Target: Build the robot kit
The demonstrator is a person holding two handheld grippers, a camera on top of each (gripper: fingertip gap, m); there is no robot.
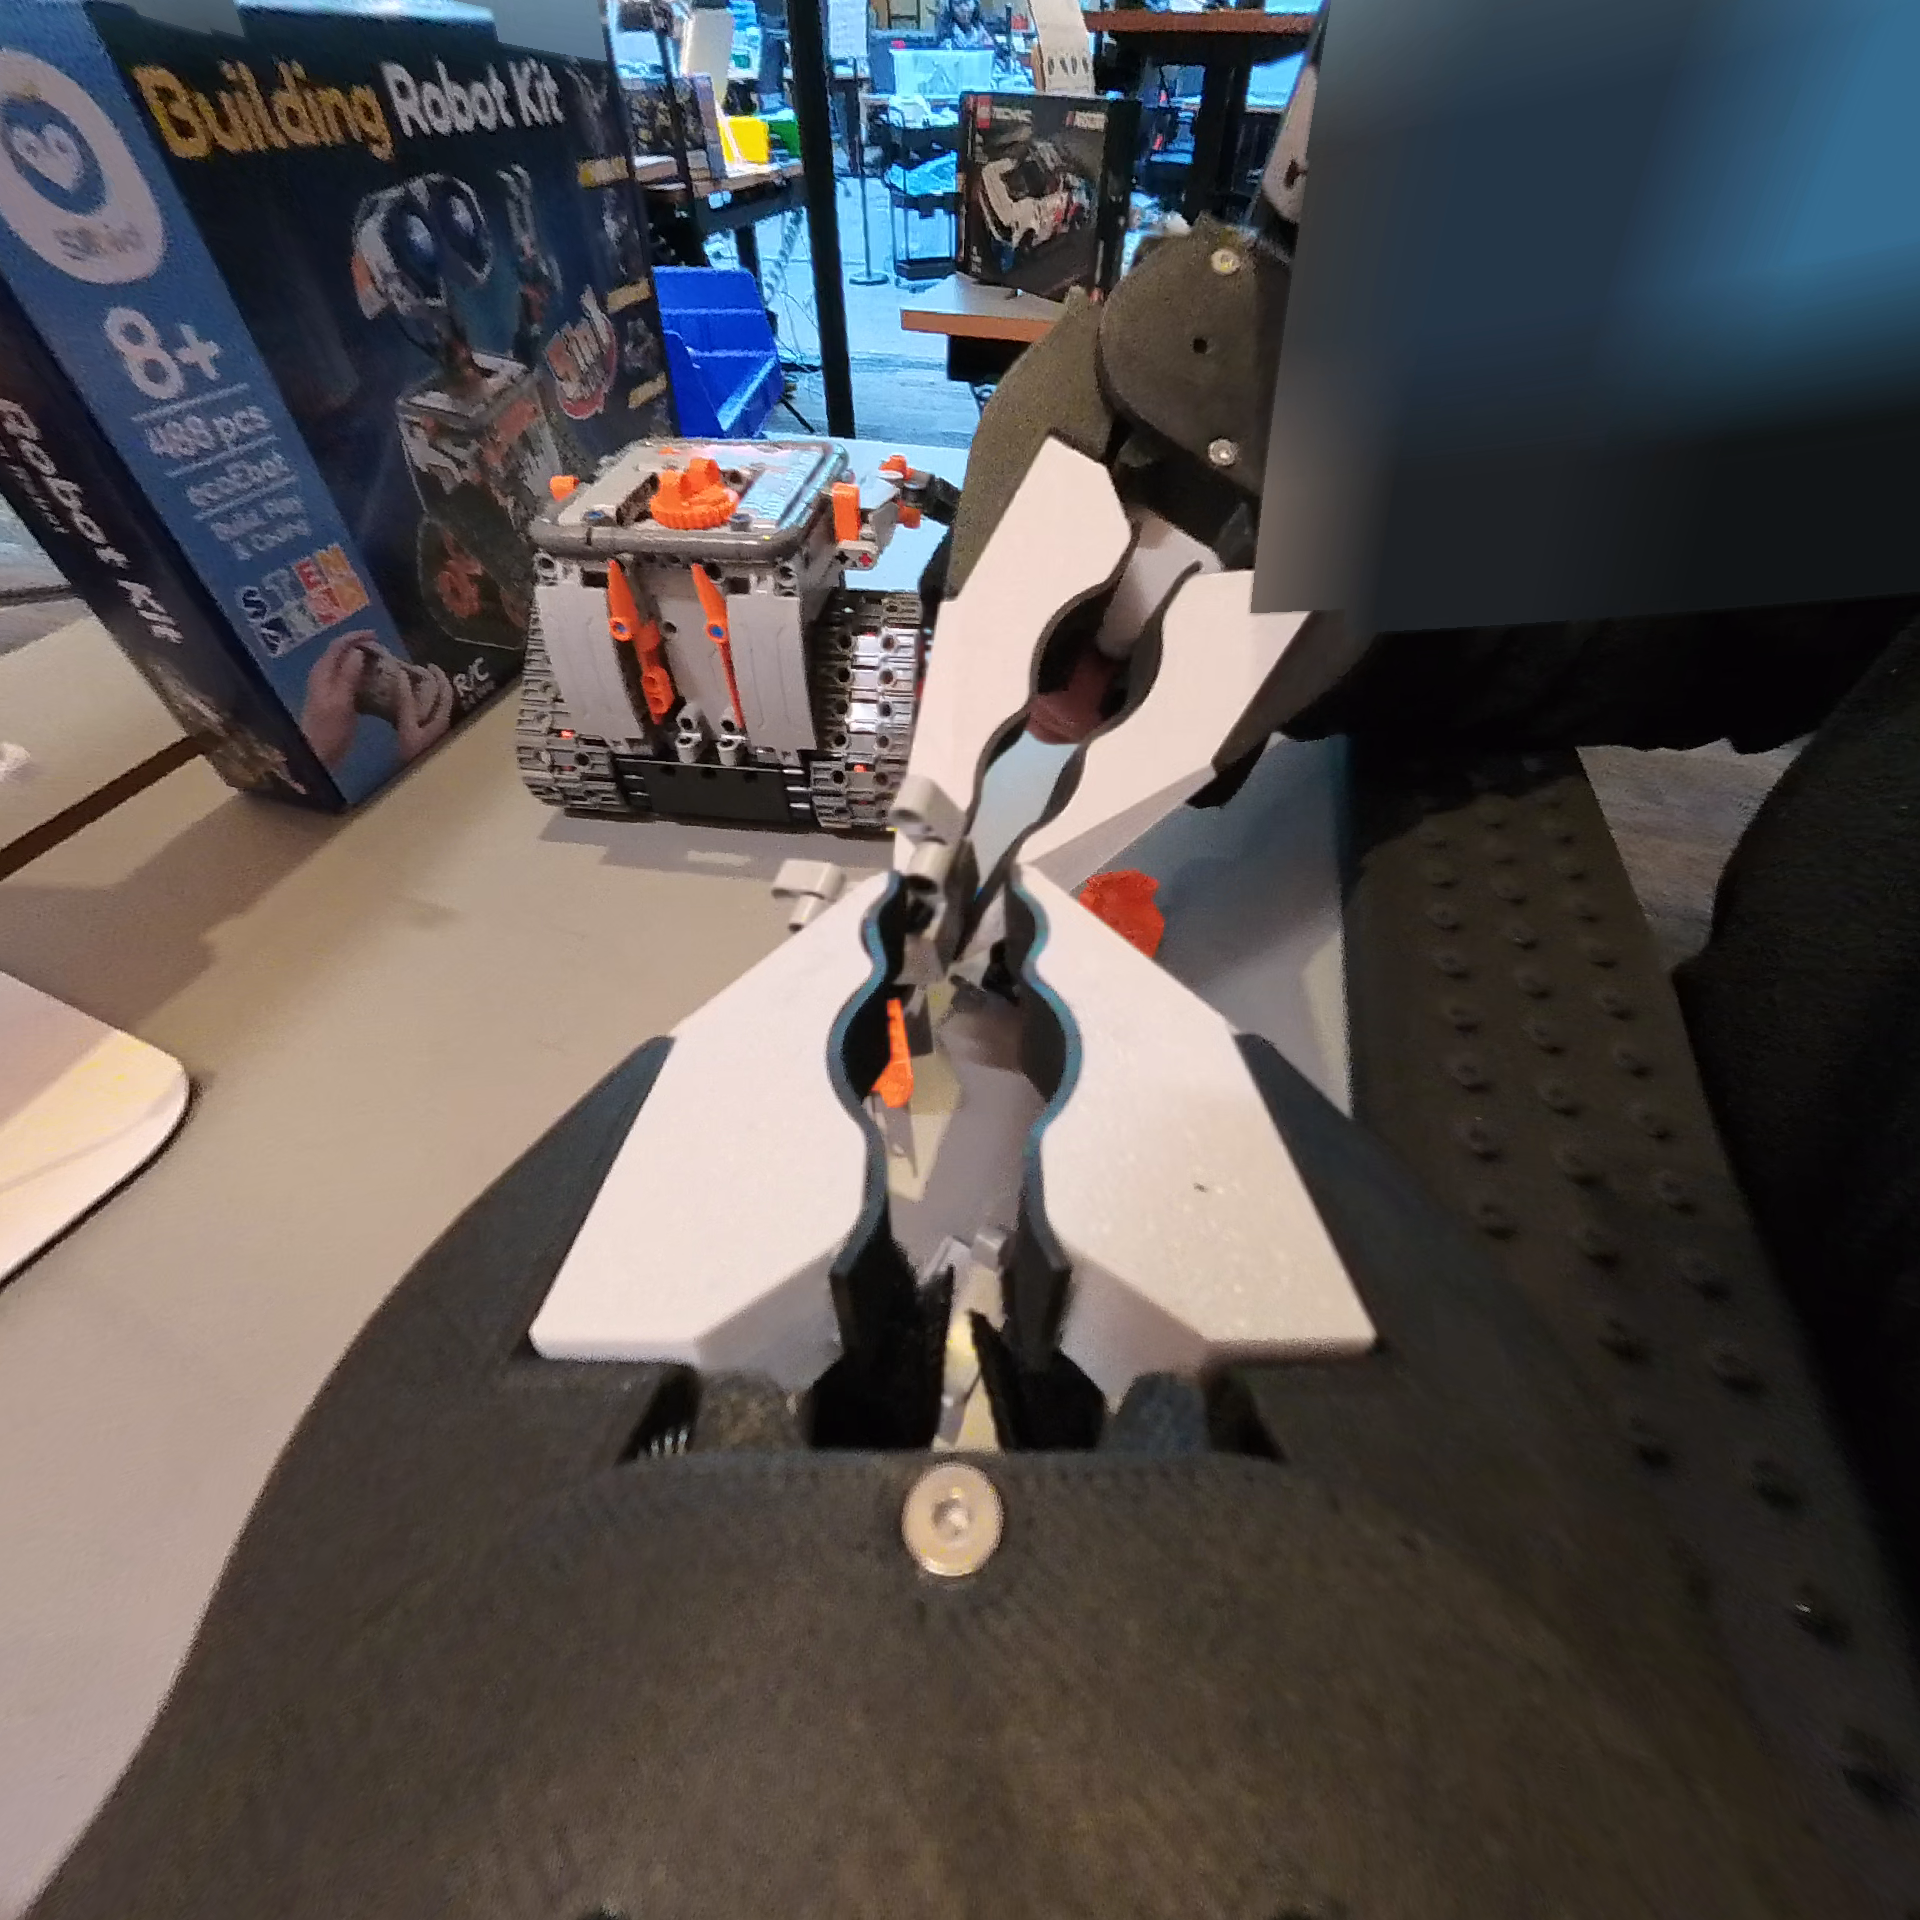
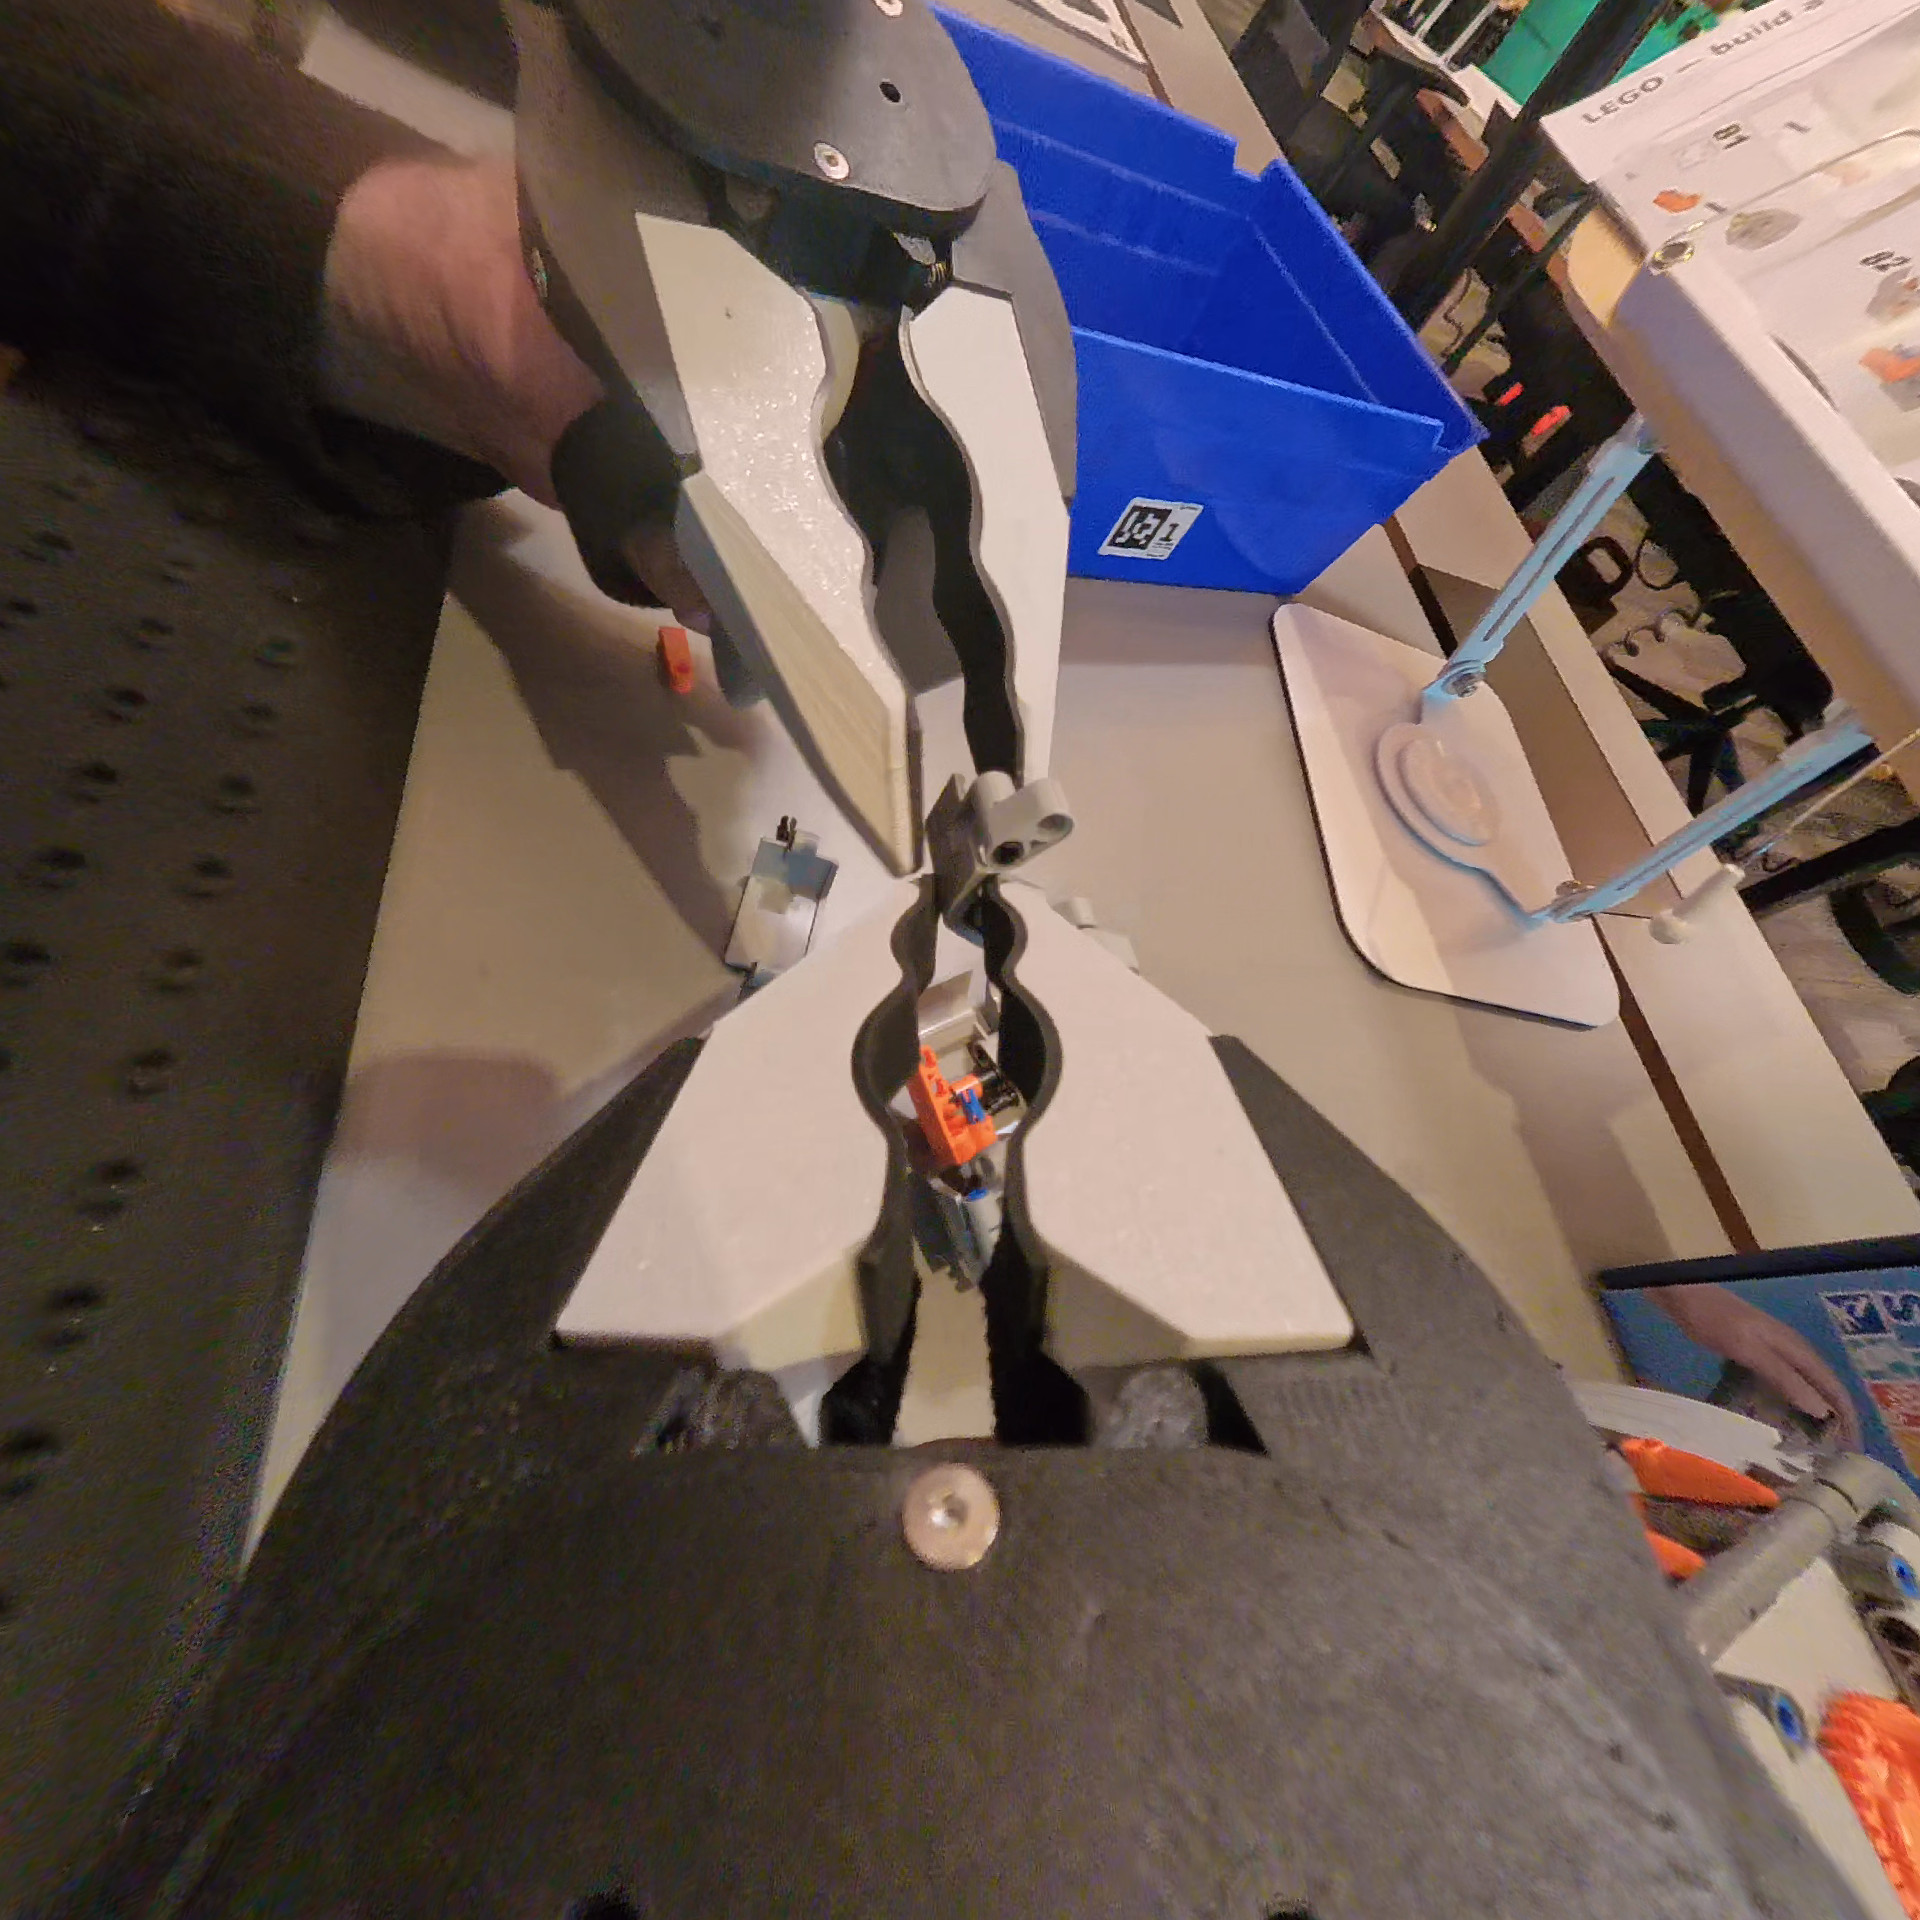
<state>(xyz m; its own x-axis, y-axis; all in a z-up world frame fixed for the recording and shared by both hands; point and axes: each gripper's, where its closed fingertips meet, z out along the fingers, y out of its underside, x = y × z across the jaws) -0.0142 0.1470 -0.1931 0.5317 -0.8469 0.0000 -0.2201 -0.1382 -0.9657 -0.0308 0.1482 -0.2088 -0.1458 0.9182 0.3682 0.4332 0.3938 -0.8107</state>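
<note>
My left gripper [image 1: 954, 906] is shut on a small brick assembly [image 1: 928, 940] of dark grey parts with an orange pin [image 1: 894, 1060] showing in the gap behind. My right gripper [image 2: 961, 906] is shut on a small assembly with an orange block [image 2: 945, 1112] in the gap; a dark grey part and a light grey connector [image 2: 1016, 821] stick out past its tips. The grippers meet tip to tip above the table. The right gripper also shows in the left wrist view [image 1: 977, 857], coming from the upper right, with the light grey connector [image 1: 923, 816] beside its tips.
A tracked grey-and-orange robot model [image 1: 717, 634] stands behind, next to a blue kit box [image 1: 260, 416]. A loose grey connector [image 1: 805, 888], an orange part [image 1: 1122, 906], a small orange piece [image 2: 675, 660] and a grey panel [image 2: 779, 896] lie on the table. A blue bin [image 2: 1195, 343] and a white stand base [image 2: 1455, 831] are nearby. Both grippers' tips are close together, under 4 cm apart.
</note>
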